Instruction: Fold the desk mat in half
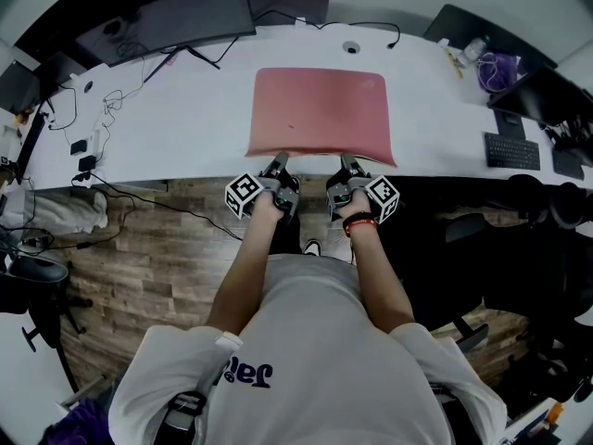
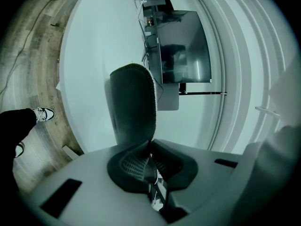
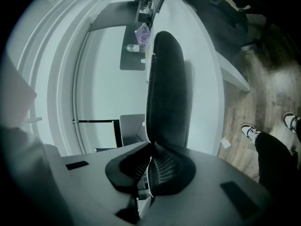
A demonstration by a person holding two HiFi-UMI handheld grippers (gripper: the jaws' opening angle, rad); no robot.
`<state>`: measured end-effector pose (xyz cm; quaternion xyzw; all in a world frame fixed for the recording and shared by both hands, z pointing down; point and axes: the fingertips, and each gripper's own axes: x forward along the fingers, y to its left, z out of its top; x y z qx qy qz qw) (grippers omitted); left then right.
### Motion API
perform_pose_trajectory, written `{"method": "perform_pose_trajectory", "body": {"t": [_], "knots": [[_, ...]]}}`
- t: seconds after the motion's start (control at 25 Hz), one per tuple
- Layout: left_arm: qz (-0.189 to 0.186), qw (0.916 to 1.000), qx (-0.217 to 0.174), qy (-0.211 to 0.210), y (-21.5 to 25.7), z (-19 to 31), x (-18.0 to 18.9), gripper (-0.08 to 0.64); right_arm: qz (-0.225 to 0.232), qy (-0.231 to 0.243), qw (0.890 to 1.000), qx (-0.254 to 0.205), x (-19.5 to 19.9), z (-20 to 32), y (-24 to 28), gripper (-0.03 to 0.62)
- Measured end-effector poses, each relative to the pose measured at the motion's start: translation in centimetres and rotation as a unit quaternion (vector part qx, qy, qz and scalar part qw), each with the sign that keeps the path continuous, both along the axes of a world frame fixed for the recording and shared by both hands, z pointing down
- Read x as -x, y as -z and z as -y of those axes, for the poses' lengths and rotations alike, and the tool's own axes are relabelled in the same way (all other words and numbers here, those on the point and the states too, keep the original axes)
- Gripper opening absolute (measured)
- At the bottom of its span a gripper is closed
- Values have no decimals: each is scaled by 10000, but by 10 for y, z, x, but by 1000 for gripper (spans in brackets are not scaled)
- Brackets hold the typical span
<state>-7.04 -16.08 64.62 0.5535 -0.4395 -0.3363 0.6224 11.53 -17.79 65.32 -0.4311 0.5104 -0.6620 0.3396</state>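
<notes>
A pink desk mat (image 1: pixel 320 109) lies flat on the white desk (image 1: pixel 185 128), its near edge at the desk's front rim. My left gripper (image 1: pixel 278 171) is shut on the near edge toward the left corner, and my right gripper (image 1: pixel 349 168) is shut on it toward the right corner. In the left gripper view the mat (image 2: pixel 132 102) looks dark and rises out of the pinched jaws of the left gripper (image 2: pixel 149 149). The right gripper view shows the same: the mat (image 3: pixel 167 88) runs away from the right gripper (image 3: pixel 151 150), clamped between the pads.
A monitor (image 1: pixel 167 17) and a laptop stand at the back left, with cables (image 1: pixel 93 128) trailing over the desk's left end. At the back right are a bottle (image 1: pixel 473 49), a purple bag (image 1: pixel 500 68) and a keyboard (image 1: pixel 511 151). Dark chairs (image 1: pixel 519 221) stand to the right on the wood floor.
</notes>
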Motion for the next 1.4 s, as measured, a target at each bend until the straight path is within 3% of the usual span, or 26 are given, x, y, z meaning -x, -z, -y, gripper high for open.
{"method": "perform_pose_trajectory", "body": {"t": [1.4], "knots": [[-122, 9999, -23, -90, 7, 117, 13, 38, 22, -277, 9996, -69, 14, 112, 11, 44]]}}
